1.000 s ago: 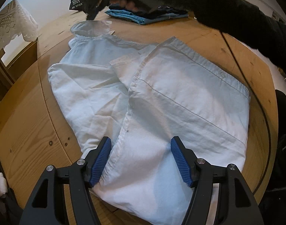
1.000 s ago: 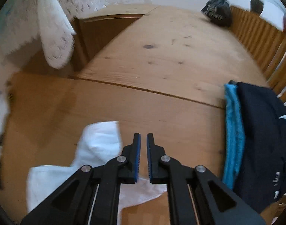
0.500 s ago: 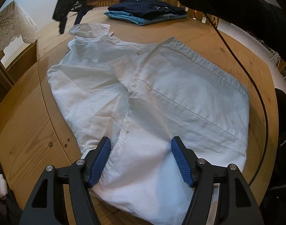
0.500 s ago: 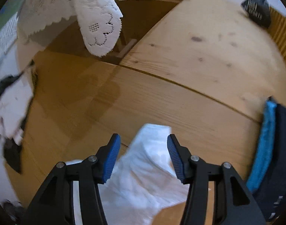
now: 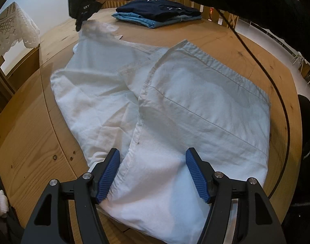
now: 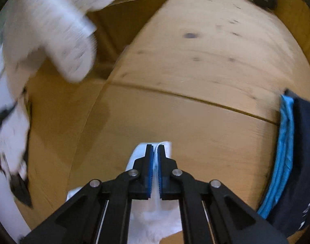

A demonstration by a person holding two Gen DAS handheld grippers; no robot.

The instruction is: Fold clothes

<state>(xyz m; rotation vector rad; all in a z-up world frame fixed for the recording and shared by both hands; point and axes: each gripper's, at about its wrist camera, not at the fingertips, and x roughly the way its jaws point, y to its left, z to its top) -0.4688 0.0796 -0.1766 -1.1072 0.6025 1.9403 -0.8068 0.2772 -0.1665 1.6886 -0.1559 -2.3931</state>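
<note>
R gripper (image 6: 154, 152) pinches the white shirt's (image 5: 175, 109) far end; L gripper (image 5: 152, 172) hangs open over its near end.

Shirt lies spread on the wooden worktop (image 5: 26, 142), partly folded, w/ right half lapped over the left. L fingers (image 5: 109, 174) spread wide just above the hem at 6 o'clock, cloth between & under them; contact can't be told. R fingers (image 6: 148, 168) closed on a fold of white cloth at approx. 11 o'clock in the left view. Folded navy & blue stack (image 5: 159, 14) sits at 12 o'clock, apart from the shirt. Lace cloth (image 5: 10, 32) at 10.
</note>
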